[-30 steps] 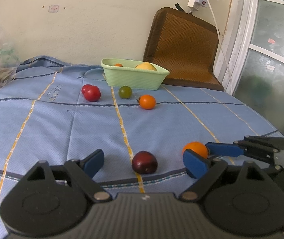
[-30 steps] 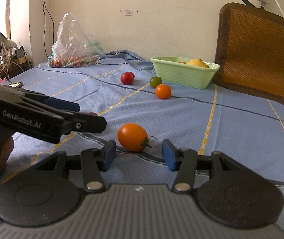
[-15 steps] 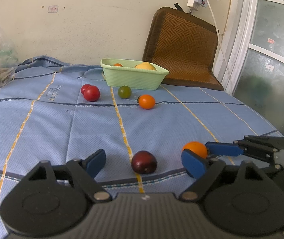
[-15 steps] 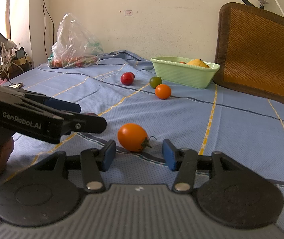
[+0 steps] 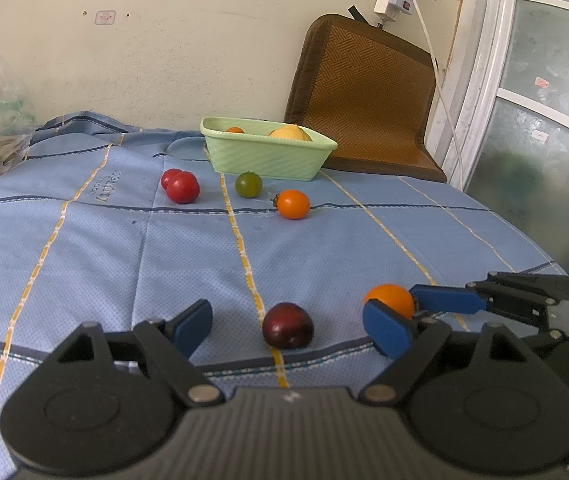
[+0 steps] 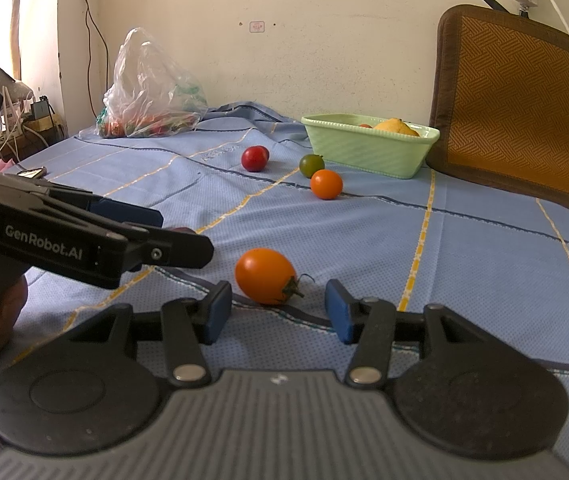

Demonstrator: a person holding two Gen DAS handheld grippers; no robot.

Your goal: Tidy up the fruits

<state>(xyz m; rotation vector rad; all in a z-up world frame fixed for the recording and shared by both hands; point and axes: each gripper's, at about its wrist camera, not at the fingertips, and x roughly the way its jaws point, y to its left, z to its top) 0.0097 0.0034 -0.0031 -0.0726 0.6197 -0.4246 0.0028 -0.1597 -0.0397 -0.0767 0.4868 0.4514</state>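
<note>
A dark red plum (image 5: 287, 325) lies on the blue cloth (image 5: 124, 260) between the wide-spread pads of my open left gripper (image 5: 288, 326), touching neither. An orange tomato (image 6: 265, 276) rests just ahead of my open right gripper (image 6: 277, 314), in line with the gap and clear of both pads. In the left wrist view that tomato (image 5: 390, 300) sits against the right gripper's blue finger (image 5: 448, 301). At the back stands a green basket (image 5: 264, 156) holding a yellow fruit and a small orange one. Before it lie red tomatoes (image 5: 182, 187), a green tomato (image 5: 248, 184) and an orange one (image 5: 293, 204).
A clear plastic bag of produce (image 6: 152, 96) sits at the far left by the wall. A brown woven cushion (image 6: 524, 100) leans on the wall at right. The left gripper's blue finger (image 6: 128, 213) crosses the right wrist view, with a hand below it.
The left gripper's jaws have narrowed very slightly around the plum. Nothing else has moved.
</note>
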